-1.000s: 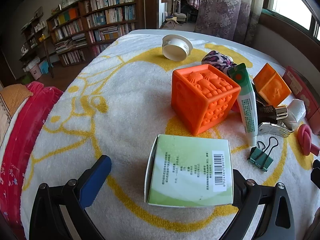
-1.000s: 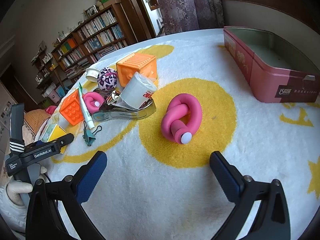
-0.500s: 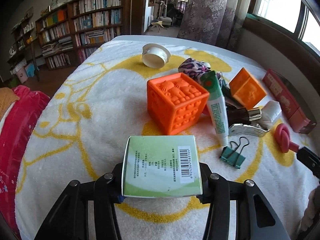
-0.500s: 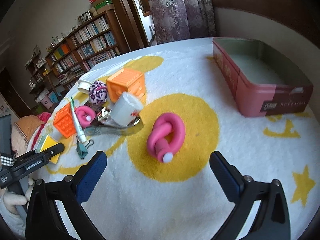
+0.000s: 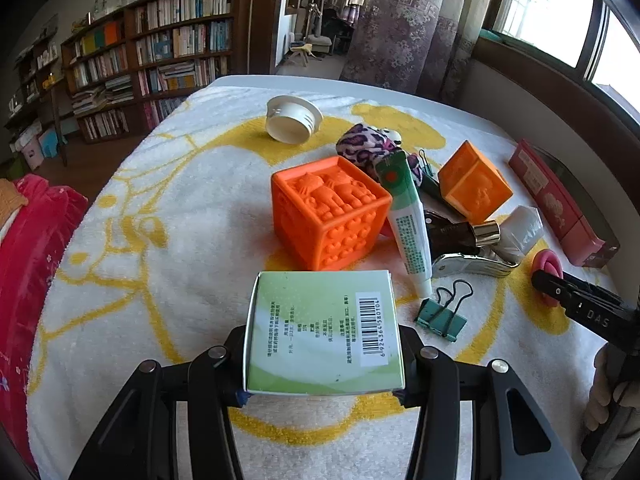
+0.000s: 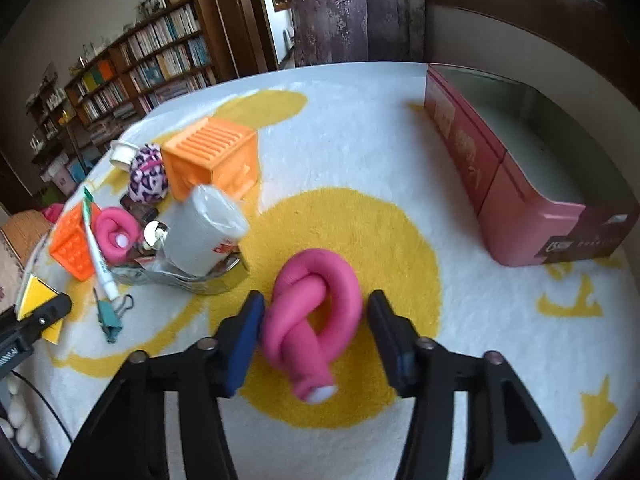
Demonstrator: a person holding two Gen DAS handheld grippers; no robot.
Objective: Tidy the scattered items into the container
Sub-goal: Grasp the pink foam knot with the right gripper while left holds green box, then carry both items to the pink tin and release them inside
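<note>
Left gripper (image 5: 322,364) is clamped on the green and white box (image 5: 322,330), one pad on each side edge, barcode face up. Straight ahead of it, just past the box's far edge, sits the big orange cube (image 5: 328,210). Off to the gripper's right is a teal binder clip (image 5: 442,314), very close to the box, and a white tube (image 5: 408,224) leaning against the cube. Beyond that is a crowded pile: a second orange cube (image 5: 474,188), a leopard-print ball (image 5: 364,148), and a white cap (image 5: 294,118) further out. To its left the yellow and white towel (image 5: 160,220) is wide open all the way to the edge.

Right gripper (image 6: 316,330) is closing around the pink knotted toy (image 6: 314,314). The left pad is right at the toy; the right pad has a small gap, so no squeeze on it that I can see. Toy lies on the big yellow circle. To this gripper's left, a white cup (image 6: 204,236) on its side is the nearest clutter, with the rest of the pile behind it. To its right and ahead is bare towel, then the pink tin (image 6: 516,184), the container, open-topped and sitting well apart near the towel's far-right edge. Nothing sits between the toy and the tin's near wall.
</note>
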